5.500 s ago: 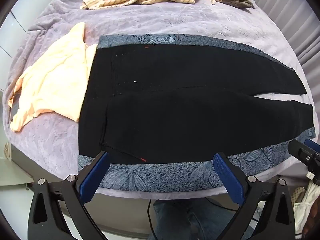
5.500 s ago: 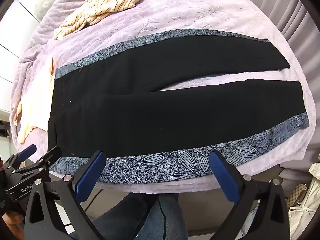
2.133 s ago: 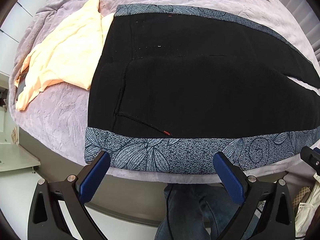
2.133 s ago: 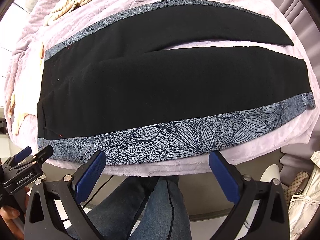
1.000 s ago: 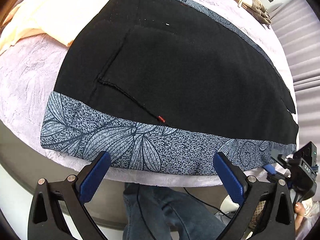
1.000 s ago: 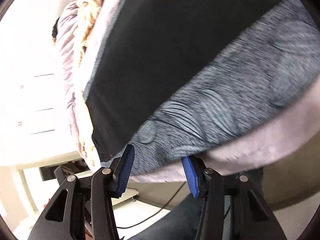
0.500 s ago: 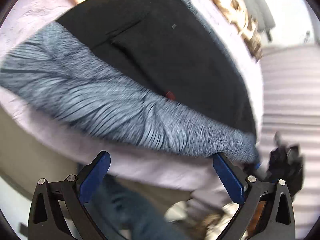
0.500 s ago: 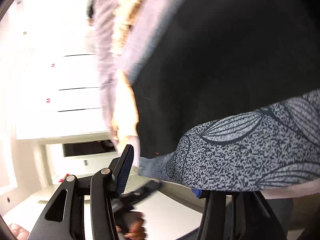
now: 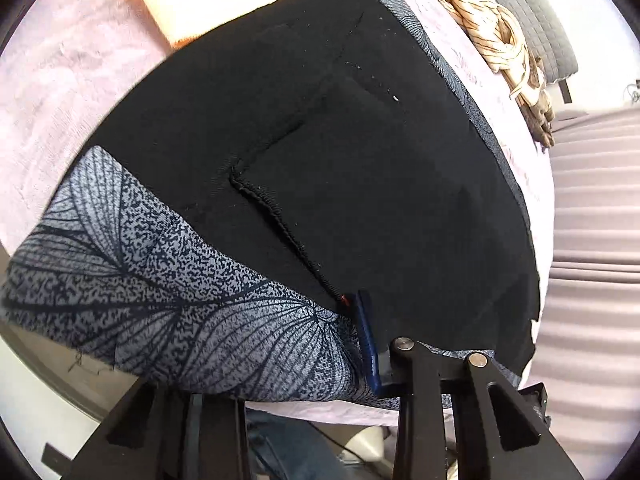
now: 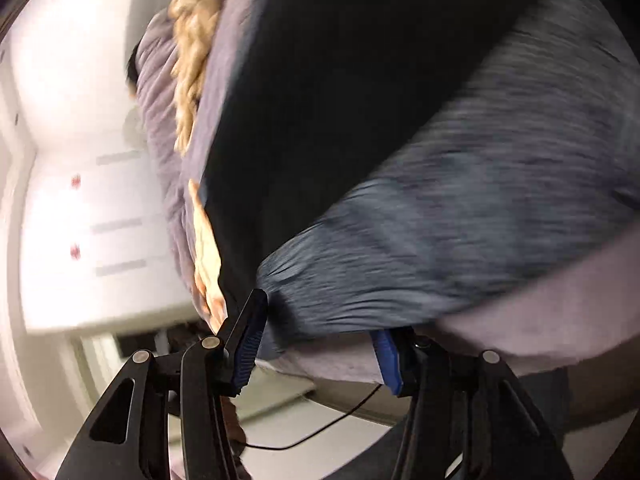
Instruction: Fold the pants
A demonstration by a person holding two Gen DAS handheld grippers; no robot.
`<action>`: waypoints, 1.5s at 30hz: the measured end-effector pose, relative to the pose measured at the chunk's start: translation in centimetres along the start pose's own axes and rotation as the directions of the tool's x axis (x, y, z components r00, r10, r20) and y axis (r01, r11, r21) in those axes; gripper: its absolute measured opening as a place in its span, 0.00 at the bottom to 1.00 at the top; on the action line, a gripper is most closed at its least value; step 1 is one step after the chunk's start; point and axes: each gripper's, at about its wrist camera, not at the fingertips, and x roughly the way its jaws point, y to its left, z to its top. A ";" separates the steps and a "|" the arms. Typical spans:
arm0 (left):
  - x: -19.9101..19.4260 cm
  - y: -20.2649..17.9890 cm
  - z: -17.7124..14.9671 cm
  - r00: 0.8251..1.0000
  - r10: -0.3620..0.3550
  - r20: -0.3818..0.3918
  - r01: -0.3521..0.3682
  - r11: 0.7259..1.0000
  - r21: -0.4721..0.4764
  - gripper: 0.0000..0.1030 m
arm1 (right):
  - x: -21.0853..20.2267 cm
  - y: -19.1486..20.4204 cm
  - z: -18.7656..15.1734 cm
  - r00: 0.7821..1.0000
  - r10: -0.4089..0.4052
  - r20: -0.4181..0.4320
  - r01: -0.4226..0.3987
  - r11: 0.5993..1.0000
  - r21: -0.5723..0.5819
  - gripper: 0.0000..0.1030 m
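Lavender quilted bed cover (image 9: 68, 92): bears black pants with grey leaf-print side band (image 9: 360, 168), spread flat, near edge at grippers.
Peach cloth (image 9: 208, 4) touches waistband; striped beige garment (image 9: 480, 20) well apart, neither in way.
Left gripper (image 9: 360, 340): clamped on printed band.
Right gripper (image 10: 320, 344): jaws part-open round band edge; blurred.
Risk: catching only top layer or bed cover, dragging fold crooked.

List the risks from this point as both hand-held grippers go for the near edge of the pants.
1. The left hand-held gripper bites only the patterned side strip of the pants; a shallow pinch may slip.
2. The right hand-held gripper is open at the edge and might catch the purple blanket underneath too.
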 end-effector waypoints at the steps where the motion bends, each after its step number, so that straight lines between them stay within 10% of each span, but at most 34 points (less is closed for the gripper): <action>1: -0.6 -0.5 0.1 1.000 0.013 0.014 -0.013 1.000 0.022 0.33 | -0.6 -0.8 0.2 1.000 0.019 0.024 -0.020 0.998 0.051 0.10; 6: -3.1 -4.1 1.4 0.998 0.029 0.062 -0.036 0.993 0.109 0.33 | -4.8 4.2 1.0 0.997 -0.039 0.072 0.049 0.988 -0.143 0.07; 11: -6.2 -8.3 6.0 0.987 -0.026 0.159 -0.011 0.974 0.227 0.34 | -6.7 14.6 4.6 0.988 -0.116 0.101 0.149 0.883 -0.444 0.07; 18: -2.6 -12.4 17.0 0.981 0.018 0.196 -0.080 0.947 0.311 0.34 | -2.1 22.0 14.1 0.971 -0.209 0.116 0.239 0.826 -0.511 0.07; 23: 4.1 -11.3 21.1 0.993 0.095 0.064 -0.110 0.948 0.298 0.34 | 6.4 19.8 19.8 0.930 -0.348 0.120 0.363 0.814 -0.453 0.10; 27: 2.1 -11.9 21.1 0.998 0.059 0.009 -0.058 0.941 0.334 0.34 | 9.4 16.5 23.0 0.908 -0.409 0.093 0.413 0.834 -0.365 0.15; 29: -0.1 -12.6 20.7 0.994 0.096 0.053 -0.109 0.919 0.380 0.53 | 9.0 16.3 23.3 0.913 -0.399 0.082 0.402 0.848 -0.347 0.17; 31: -3.0 -12.9 20.3 0.980 0.130 0.153 -0.182 0.896 0.405 0.72 | 8.1 17.0 23.1 0.921 -0.382 0.072 0.381 0.854 -0.353 0.57; 33: -3.5 -13.5 19.8 0.977 0.145 0.159 -0.201 0.882 0.426 0.72 | 6.1 18.1 21.8 0.937 -0.344 0.062 0.343 0.867 -0.361 0.74; 45: 10.8 -29.1 9.7 0.982 0.187 0.033 -0.157 0.697 0.700 0.72 | -8.9 2.1 10.9 0.965 -0.137 0.224 0.102 0.982 0.161 0.66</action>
